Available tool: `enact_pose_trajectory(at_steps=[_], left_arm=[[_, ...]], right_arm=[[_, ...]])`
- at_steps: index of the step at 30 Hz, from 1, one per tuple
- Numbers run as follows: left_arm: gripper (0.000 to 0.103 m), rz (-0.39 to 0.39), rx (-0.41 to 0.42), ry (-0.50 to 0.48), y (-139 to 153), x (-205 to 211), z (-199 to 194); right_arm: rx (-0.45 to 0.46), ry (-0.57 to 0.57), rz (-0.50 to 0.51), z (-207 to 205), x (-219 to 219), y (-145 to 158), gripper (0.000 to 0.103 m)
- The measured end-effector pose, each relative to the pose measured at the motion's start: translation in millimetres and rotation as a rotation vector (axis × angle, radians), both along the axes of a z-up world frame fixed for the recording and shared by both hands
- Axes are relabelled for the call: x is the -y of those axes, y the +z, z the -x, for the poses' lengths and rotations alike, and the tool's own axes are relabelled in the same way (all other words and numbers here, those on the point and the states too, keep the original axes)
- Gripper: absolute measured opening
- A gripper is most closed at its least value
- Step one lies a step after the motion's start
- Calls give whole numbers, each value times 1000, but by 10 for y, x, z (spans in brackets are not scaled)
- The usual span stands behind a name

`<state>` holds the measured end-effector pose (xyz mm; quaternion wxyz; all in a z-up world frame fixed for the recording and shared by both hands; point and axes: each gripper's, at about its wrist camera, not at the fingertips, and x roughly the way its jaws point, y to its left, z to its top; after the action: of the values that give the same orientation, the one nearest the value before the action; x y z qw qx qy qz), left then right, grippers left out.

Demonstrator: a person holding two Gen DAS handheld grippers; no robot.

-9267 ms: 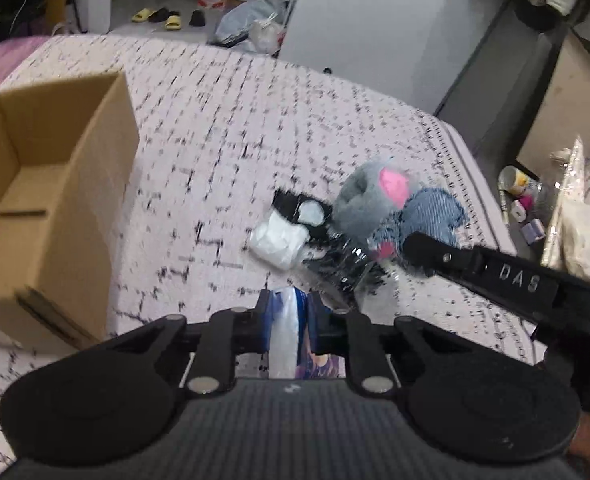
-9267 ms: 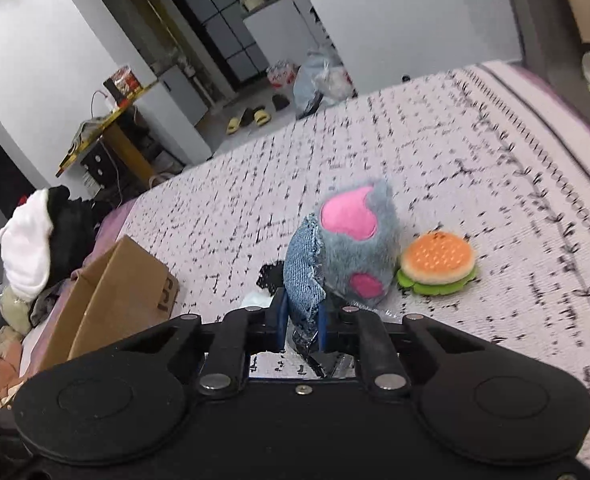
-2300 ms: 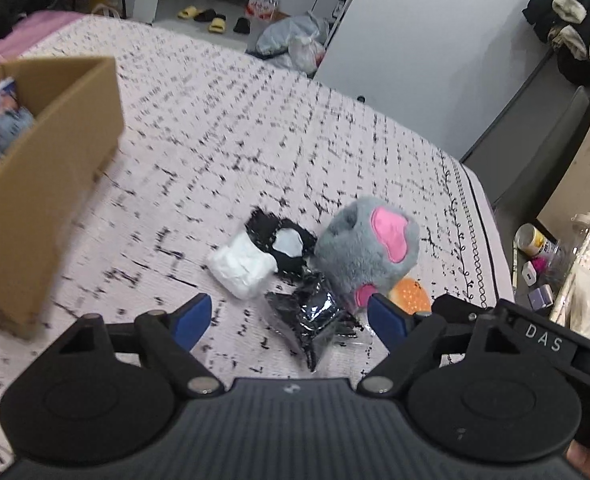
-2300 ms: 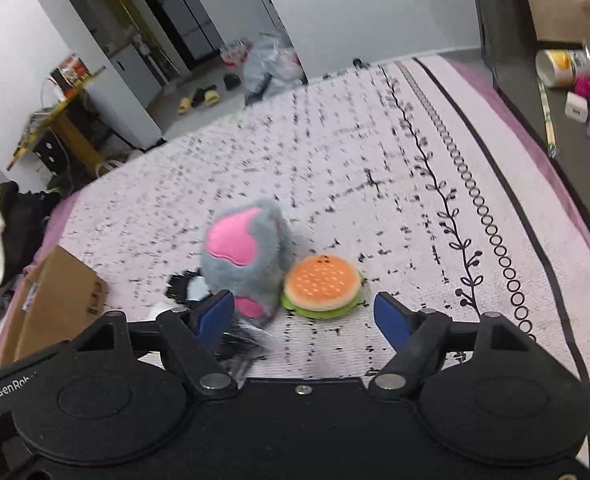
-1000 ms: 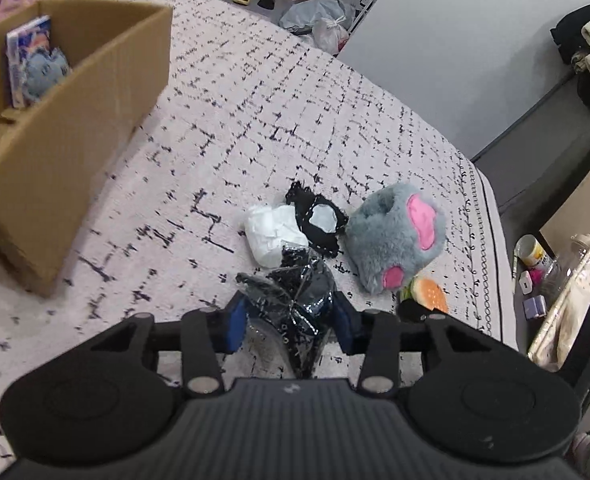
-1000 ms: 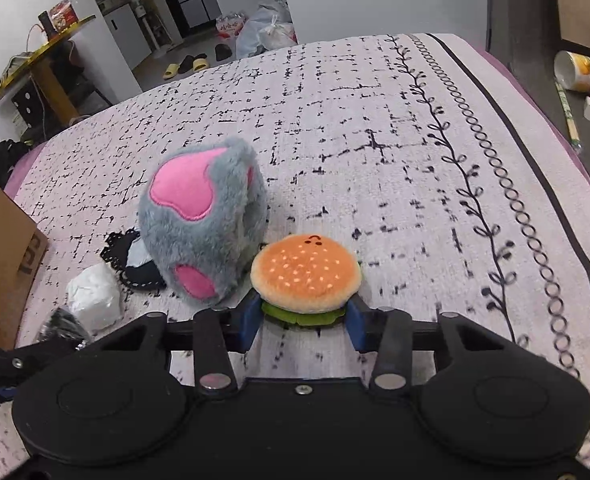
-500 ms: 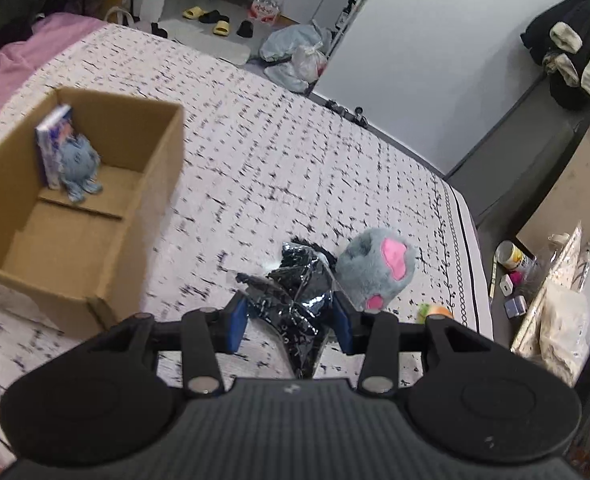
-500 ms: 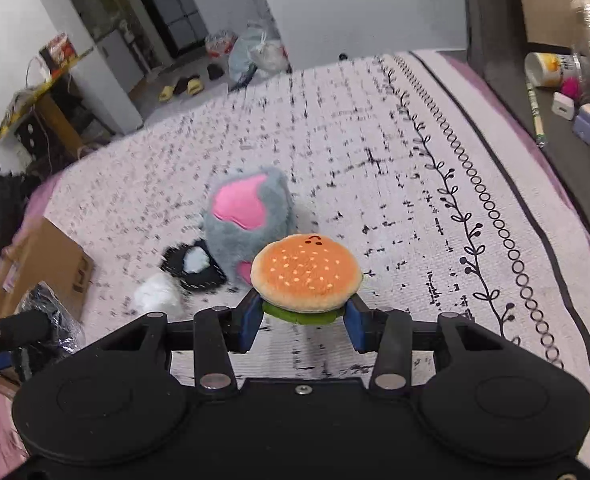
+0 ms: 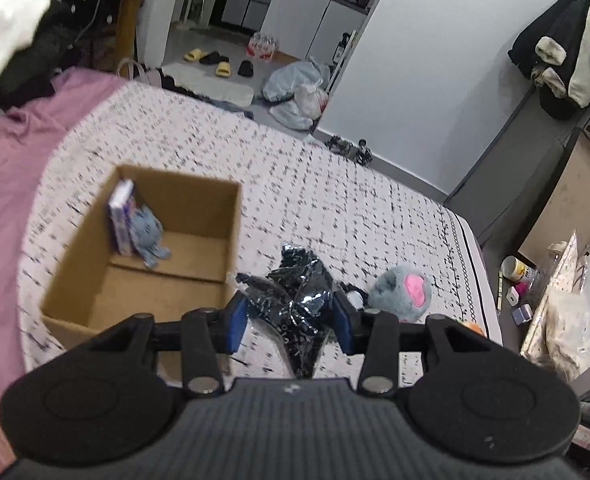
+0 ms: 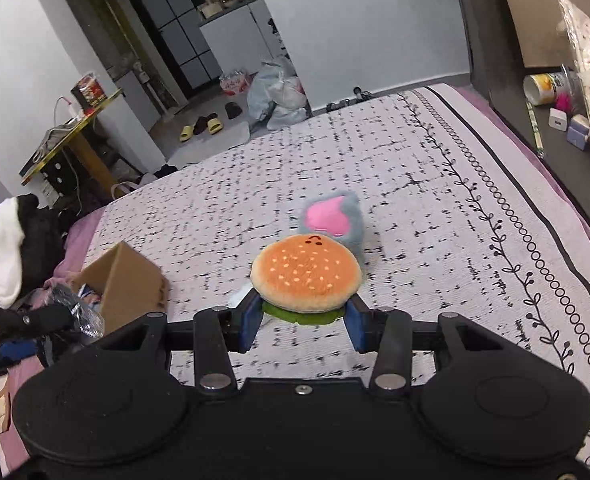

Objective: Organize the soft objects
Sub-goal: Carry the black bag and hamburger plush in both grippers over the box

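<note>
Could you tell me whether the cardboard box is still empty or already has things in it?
Not empty: the open box holds a small blue soft toy leaning beside a packet.

Both views are evenly lit by soft, diffuse indoor light; shadows are faint. Straight lines are bent strongly toward the edges by fisheye distortion. The bedspread (image 9: 335, 208) pattern is smeared by motion blur, and the box (image 9: 143, 248) is slightly softened.

the cardboard box (image 9: 143, 256) is open at the top; a booklet (image 9: 120, 222) and a small blue plush (image 9: 148, 236) occupy its far left corner, the rest of its floor is bare. on the bed (image 10: 435, 216), the grey paw plush (image 10: 337, 218) stands right of the box.
</note>
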<state>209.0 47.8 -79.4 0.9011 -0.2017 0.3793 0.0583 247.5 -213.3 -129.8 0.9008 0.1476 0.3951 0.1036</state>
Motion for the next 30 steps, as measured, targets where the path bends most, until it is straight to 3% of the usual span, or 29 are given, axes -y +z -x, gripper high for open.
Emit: enact_pose_trajectory(at_steps=[12,24,28,30], left_arm=[[43,-6,50,19,170,-494,179],[43,23,65,60,-50,-1057,176],[43,66,70,64,-160,-1250,100],[43,23,69,61,-177,-1294,29]], right_arm=[[61,78,36,160,-520,310,43],[94,186,81,218,-1212,380,43],[101,226,105,216,-1405,373,43],[104,245,114,211,-1497,372,43]])
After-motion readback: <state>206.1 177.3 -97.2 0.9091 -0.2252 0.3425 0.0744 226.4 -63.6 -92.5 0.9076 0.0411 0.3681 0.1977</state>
